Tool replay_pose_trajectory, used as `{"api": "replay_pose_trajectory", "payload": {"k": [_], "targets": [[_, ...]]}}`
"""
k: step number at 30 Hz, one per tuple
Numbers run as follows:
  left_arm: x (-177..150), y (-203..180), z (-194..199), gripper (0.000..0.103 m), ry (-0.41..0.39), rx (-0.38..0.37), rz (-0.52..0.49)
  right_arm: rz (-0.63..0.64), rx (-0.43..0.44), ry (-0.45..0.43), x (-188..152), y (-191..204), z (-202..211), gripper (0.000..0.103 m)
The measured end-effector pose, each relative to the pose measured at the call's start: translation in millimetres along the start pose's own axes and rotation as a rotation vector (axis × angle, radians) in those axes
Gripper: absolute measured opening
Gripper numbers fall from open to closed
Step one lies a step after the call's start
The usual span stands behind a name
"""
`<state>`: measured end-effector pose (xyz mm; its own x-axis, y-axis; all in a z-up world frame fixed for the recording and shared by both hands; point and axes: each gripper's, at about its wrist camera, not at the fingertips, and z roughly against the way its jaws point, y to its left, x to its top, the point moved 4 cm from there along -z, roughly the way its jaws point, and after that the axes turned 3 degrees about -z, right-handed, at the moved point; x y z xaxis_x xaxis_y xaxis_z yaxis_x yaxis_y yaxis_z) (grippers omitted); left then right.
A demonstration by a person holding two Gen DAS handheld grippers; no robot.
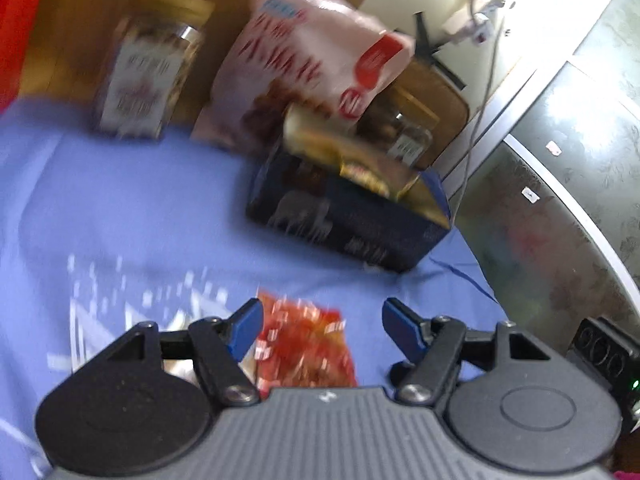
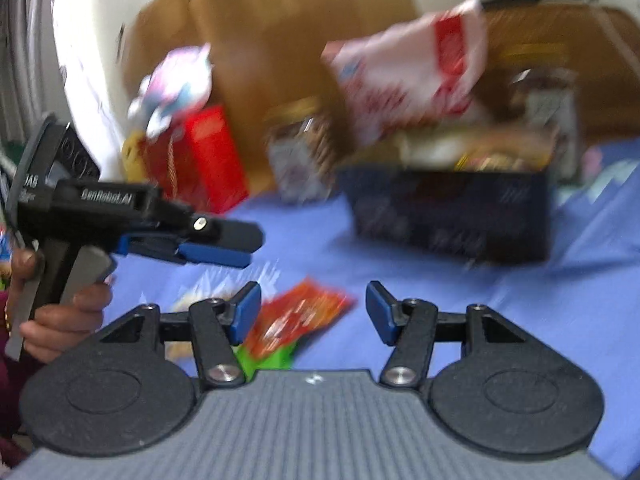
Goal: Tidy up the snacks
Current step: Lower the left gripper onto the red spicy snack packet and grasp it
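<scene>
A red-orange snack packet [image 1: 306, 344] lies on the blue cloth between the open fingers of my left gripper [image 1: 322, 326]. It also shows in the right wrist view [image 2: 298, 320], between the open fingers of my right gripper [image 2: 312, 312], with a green packet [image 2: 266, 356] under it. A dark blue box [image 1: 344, 216] holding gold snack packs stands ahead; it also shows in the right wrist view [image 2: 452, 212]. A pink-white bag [image 1: 308, 60] leans behind it. My left gripper appears from the side in the right wrist view [image 2: 224, 246]. Both views are blurred.
A labelled jar [image 1: 146, 84] stands at the back left, a second jar [image 1: 404, 132] behind the box. Red boxes [image 2: 200, 160] and a colourful bag [image 2: 176, 84] stand at the left. A brown cardboard wall [image 2: 280, 20] backs the table. A grey cabinet [image 1: 560, 184] is at the right.
</scene>
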<state>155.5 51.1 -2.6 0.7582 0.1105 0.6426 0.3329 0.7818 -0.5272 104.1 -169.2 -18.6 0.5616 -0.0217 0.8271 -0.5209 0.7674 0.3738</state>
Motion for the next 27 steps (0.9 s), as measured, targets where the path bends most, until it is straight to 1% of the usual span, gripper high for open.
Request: {"api": "replay_pose_trajectory", "payload": {"k": [3, 5, 6, 7, 9, 11, 12, 13, 14, 15, 16, 17, 18, 20, 23, 27], "targets": [[-9.1, 7.1, -4.1, 0.067, 0.017, -0.034, 0.026, -0.009, 0.015, 0.073, -7.3, 9.8, -12.1, 0.061], [-13.4, 8.7, -8.6, 0.067, 0.025, -0.021, 0.021, -0.057, 0.029, 0.111, -8.6, 9.1, -19.8, 0.061], [-15.1, 10.0, -10.6, 0.067, 0.026, -0.025, 0.024, -0.090, 0.039, 0.126, -8.0, 6.6, -23.4, 0.060], [-16.1, 10.8, -11.3, 0.065, 0.021, -0.031, 0.026, -0.122, 0.046, 0.137, -7.5, 3.6, -25.6, 0.060], [-17.6, 12.5, -10.4, 0.064, 0.012, -0.042, 0.029, -0.174, 0.057, 0.149, -6.4, -1.4, -30.3, 0.059], [-18.5, 13.4, -9.1, 0.064, 0.015, -0.061, 0.041, -0.202, 0.062, 0.146, -3.6, -4.3, -32.5, 0.051], [-19.5, 13.6, -7.2, 0.064, 0.013, -0.056, 0.040, -0.209, 0.063, 0.149, -3.3, -3.9, -34.0, 0.045], [-19.7, 13.8, -5.4, 0.067, 0.011, -0.050, 0.039, -0.206, 0.047, 0.144, -1.7, -2.5, -35.5, 0.036], [-20.1, 13.8, -2.9, 0.072, 0.007, -0.051, 0.042, -0.192, 0.037, 0.132, -1.6, 0.9, -32.3, 0.032], [-20.4, 14.2, 0.4, 0.076, 0.005, -0.061, 0.052, -0.176, 0.040, 0.118, 0.8, 4.6, -31.2, 0.027], [-20.8, 14.9, 4.5, 0.081, -0.002, -0.071, 0.061, -0.160, 0.058, 0.100, 3.7, 11.2, -27.8, 0.023], [-21.3, 16.1, 9.9, 0.084, -0.010, -0.084, 0.072, -0.143, 0.073, 0.088, 5.9, 15.7, -25.2, 0.022], [-21.5, 16.7, 14.0, 0.085, -0.016, -0.096, 0.081, -0.114, 0.081, 0.078, 7.7, 23.2, -22.8, 0.022], [-23.5, 18.7, 23.4, 0.093, -0.027, -0.118, 0.102, -0.055, 0.091, 0.059, 9.7, 36.7, -18.9, 0.022], [-28.7, 20.6, 35.2, 0.095, -0.040, -0.121, 0.116, 0.016, 0.130, 0.054, 10.3, 56.5, -19.3, 0.022], [-36.2, 28.0, 50.1, 0.096, -0.066, -0.091, 0.144, 0.075, 0.143, 0.054, 9.3, 74.4, -30.4, 0.024]]}}
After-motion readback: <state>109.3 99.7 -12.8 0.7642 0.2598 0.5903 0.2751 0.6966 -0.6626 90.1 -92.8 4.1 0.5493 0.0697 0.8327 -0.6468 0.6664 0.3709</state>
